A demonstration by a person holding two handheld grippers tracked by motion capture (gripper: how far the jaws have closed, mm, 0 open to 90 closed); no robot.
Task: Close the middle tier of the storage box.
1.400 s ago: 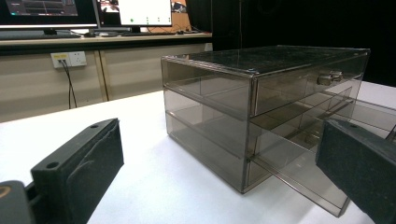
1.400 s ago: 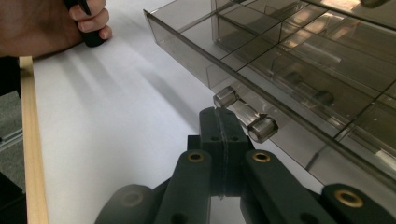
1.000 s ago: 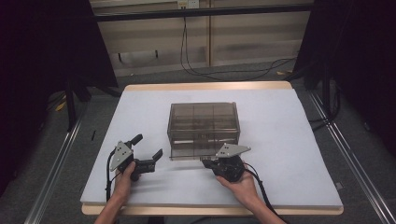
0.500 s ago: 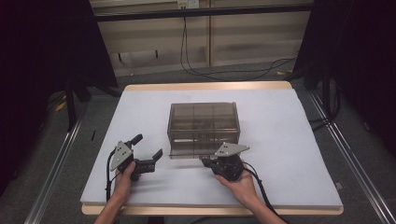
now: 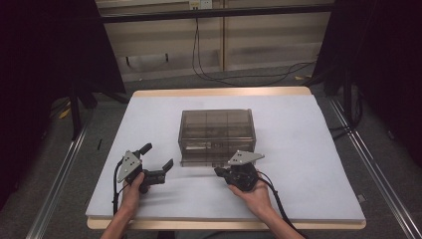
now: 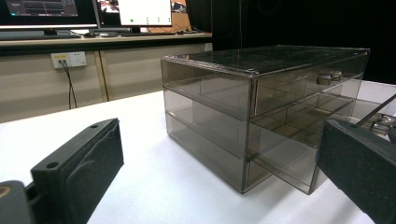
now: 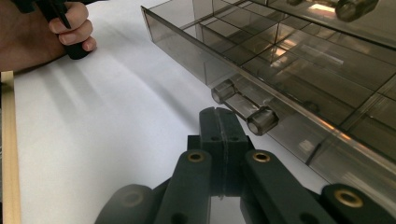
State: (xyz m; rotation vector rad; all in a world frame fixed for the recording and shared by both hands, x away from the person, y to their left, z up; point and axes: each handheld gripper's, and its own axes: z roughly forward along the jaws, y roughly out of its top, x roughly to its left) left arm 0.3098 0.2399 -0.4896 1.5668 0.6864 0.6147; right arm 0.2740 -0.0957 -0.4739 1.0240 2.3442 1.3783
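Observation:
A smoke-tinted clear drawer cabinet (image 5: 216, 130) stands at the middle of the table. Its lower drawer (image 5: 209, 160) is pulled out a little toward me, and its inner compartments (image 7: 280, 51) look bare. My right gripper (image 5: 222, 172) is shut with nothing between its jaws. Its tips (image 7: 223, 116) sit right at the lower drawer's bar handle (image 7: 243, 106), just under it. My left gripper (image 5: 157, 156) is open wide, left of the cabinet's front corner and apart from it. Its pads (image 6: 79, 170) frame the cabinet (image 6: 261, 102) and the jutting drawer (image 6: 294, 161).
The white tabletop (image 5: 308, 149) has a wooden rim (image 5: 219, 92). Metal rails (image 5: 59, 179) run along both sides on the floor, and cables (image 5: 234, 74) lie behind the table. A desk with monitors (image 6: 93, 14) stands beyond the far edge.

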